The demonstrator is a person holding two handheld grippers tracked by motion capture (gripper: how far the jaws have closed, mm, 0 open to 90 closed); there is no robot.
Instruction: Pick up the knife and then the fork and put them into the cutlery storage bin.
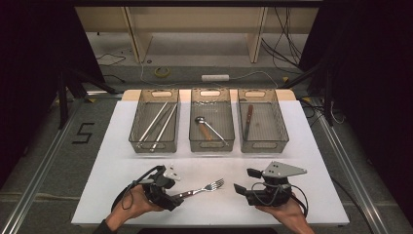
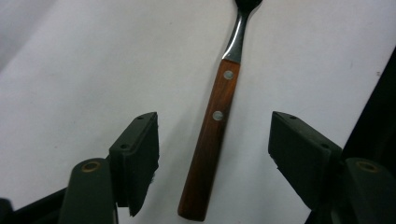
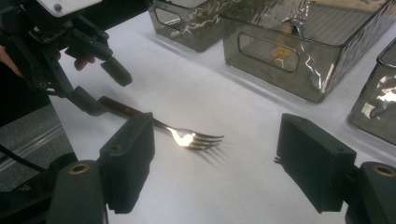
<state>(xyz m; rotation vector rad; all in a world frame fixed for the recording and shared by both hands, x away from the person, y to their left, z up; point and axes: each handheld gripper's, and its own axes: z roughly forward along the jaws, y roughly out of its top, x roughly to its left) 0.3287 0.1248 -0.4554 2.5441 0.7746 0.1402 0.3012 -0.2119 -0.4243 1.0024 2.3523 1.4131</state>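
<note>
While fork (image 2: 211,135) lies lengthwise betw. spread L gripper (image 2: 212,158) jaws, untouched | tines toward R gripper (image 1: 242,181), open, farther.

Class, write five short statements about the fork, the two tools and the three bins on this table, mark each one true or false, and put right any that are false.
1. The fork lies on the white table. True.
2. The left tool is clamped on the fork's handle. False: its jaws stand apart on either side of the wooden handle, not touching it.
3. The middle bin holds a spoon. True.
4. The right tool holds a knife. False: its jaws are open with nothing between them; the knife lies in the right bin.
5. The left bin is empty. False: it holds long metal utensils.
</note>
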